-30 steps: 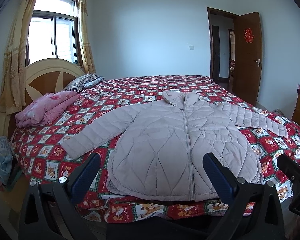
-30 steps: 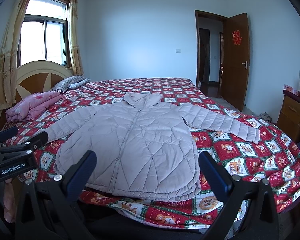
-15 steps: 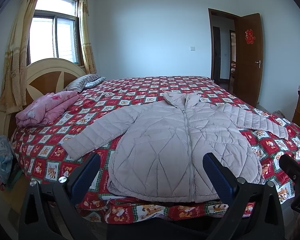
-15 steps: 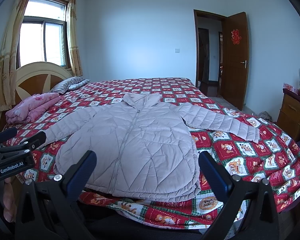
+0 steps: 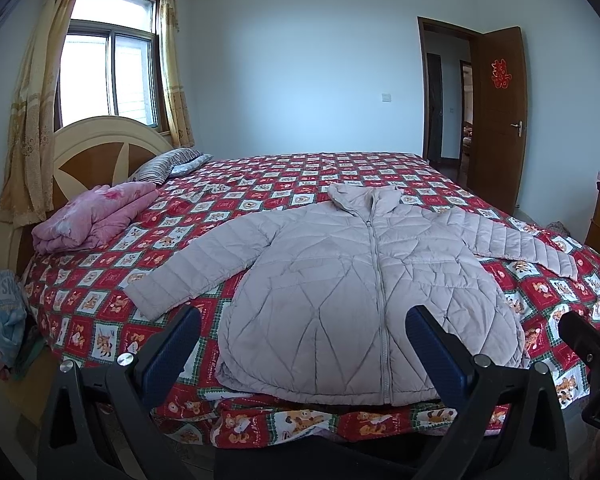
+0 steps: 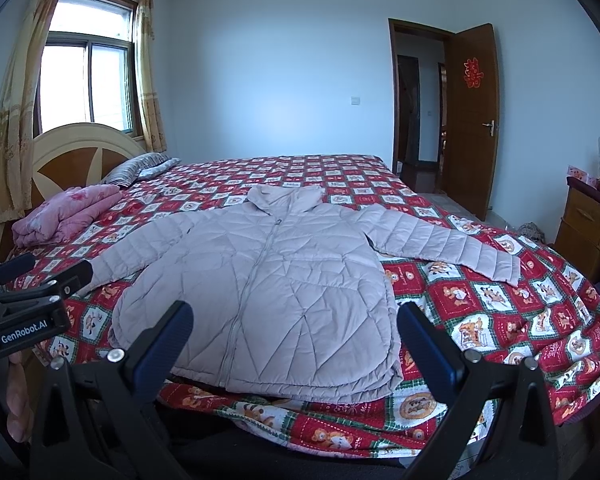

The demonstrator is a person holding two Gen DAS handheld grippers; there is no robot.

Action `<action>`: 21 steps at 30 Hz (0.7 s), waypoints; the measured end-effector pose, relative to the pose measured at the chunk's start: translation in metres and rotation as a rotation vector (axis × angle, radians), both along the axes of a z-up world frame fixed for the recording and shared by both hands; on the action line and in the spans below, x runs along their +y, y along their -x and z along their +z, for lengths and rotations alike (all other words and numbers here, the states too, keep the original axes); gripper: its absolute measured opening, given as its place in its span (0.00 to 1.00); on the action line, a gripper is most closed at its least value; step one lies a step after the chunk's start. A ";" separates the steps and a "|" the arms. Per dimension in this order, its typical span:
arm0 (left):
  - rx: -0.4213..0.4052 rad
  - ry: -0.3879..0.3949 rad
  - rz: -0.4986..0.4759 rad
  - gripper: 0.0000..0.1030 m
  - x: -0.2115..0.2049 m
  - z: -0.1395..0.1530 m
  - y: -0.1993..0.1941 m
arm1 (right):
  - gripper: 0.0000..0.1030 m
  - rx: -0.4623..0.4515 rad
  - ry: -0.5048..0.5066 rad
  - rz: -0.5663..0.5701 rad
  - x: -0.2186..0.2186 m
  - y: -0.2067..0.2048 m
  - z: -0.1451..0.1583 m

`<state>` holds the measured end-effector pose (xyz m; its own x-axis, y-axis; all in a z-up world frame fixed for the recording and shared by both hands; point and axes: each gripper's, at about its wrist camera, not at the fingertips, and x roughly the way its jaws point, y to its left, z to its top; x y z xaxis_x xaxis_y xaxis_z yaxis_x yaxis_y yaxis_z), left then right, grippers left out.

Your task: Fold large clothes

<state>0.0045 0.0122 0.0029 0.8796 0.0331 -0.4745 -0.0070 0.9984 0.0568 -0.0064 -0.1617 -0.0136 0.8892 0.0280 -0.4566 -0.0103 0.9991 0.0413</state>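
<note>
Puffer jacket [image 5: 364,280] lies flat, face up, zipped, on the near half of the bed [image 5: 284,176], hem at the near edge, collar toward the far side, both sleeves spread out on the red patchwork cover; my left gripper [image 5: 302,334] and right gripper [image 6: 294,330] both hang just short of the hem, jaws spread wide, nothing held, not touching the jacket. Folded pink quilt [image 5: 88,220] sits well left of the jacket by the headboard [image 5: 100,140], striped pillow [image 5: 164,164] beyond it; open wooden door [image 5: 500,116] far right of the jacket.
</note>
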 end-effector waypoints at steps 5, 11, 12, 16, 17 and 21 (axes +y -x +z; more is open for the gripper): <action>0.002 -0.001 -0.002 0.99 0.001 0.000 0.000 | 1.00 0.002 0.000 0.005 0.002 0.000 -0.002; -0.001 -0.002 0.005 0.99 0.005 -0.001 -0.001 | 1.00 0.008 -0.006 0.017 0.004 0.000 -0.003; -0.001 -0.002 0.004 0.99 0.005 -0.001 -0.001 | 1.00 0.009 -0.006 0.018 0.005 0.000 -0.003; 0.001 -0.006 0.004 0.99 0.006 -0.001 -0.002 | 1.00 0.014 -0.014 0.024 0.005 -0.001 -0.003; 0.003 -0.006 0.005 0.99 0.006 -0.002 -0.003 | 1.00 0.018 -0.016 0.026 0.004 -0.001 -0.003; 0.011 -0.002 0.003 0.99 0.007 -0.005 -0.008 | 1.00 0.029 -0.044 0.069 0.002 -0.005 -0.007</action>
<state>0.0123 0.0192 -0.0025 0.8745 0.0365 -0.4837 -0.0089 0.9982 0.0592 -0.0016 -0.1594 -0.0203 0.8708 0.1094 -0.4793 -0.0770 0.9933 0.0867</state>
